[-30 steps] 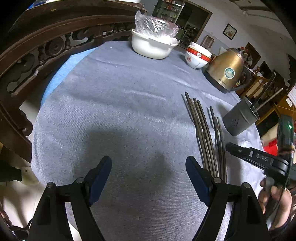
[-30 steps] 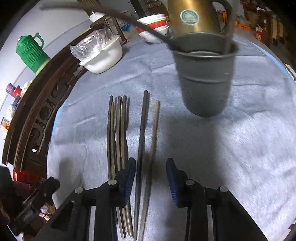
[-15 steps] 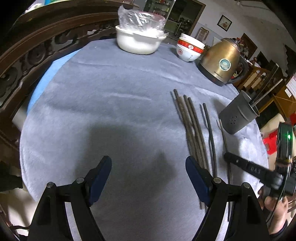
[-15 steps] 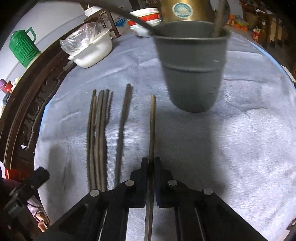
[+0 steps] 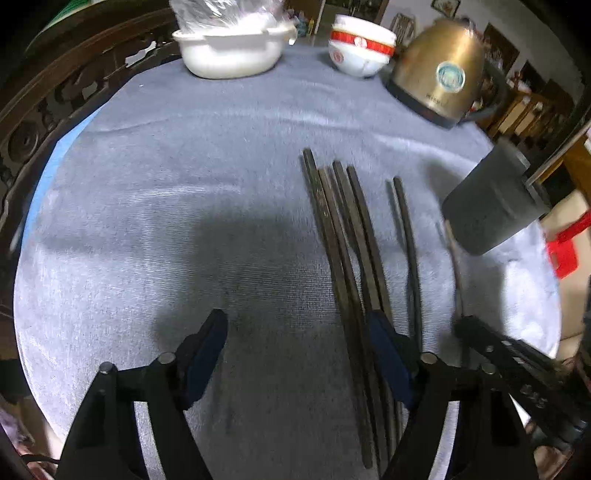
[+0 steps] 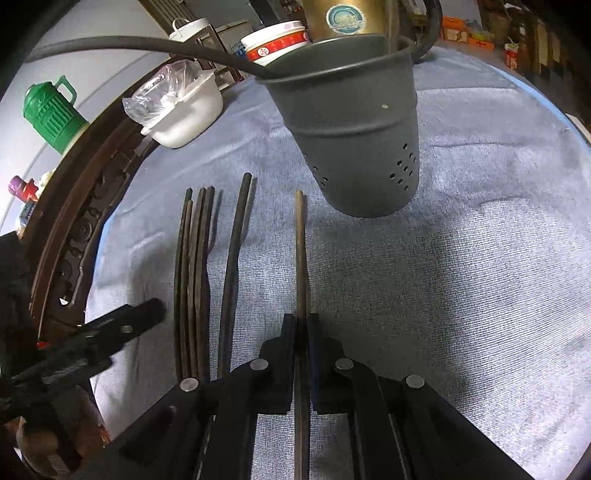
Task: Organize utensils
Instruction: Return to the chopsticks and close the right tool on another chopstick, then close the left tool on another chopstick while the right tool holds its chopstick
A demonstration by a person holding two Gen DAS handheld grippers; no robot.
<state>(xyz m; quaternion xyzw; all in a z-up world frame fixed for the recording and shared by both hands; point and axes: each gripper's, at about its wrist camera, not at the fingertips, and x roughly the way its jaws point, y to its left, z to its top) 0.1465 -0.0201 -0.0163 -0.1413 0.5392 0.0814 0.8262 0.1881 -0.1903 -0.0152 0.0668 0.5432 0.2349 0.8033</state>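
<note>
Since 1 second ago the right gripper (image 6: 302, 326) has closed on 1 brown chopstick (image 6: 301, 254), which points toward the grey holder (image 6: 354, 140) just ahead. Left gripper (image 5: 295, 354) hangs spread wide, holding nothing. Some utensils already stand in the holder; about 6 dark chopsticks (image 6: 195, 280) remain on the cloth (image 6: 480, 277).

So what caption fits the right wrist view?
Right gripper clamps one chopstick before the grey utensil holder.

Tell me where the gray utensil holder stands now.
In the right wrist view, the gray utensil holder stands upright on the cloth, ahead of the right gripper, with the gold kettle behind it.
</note>
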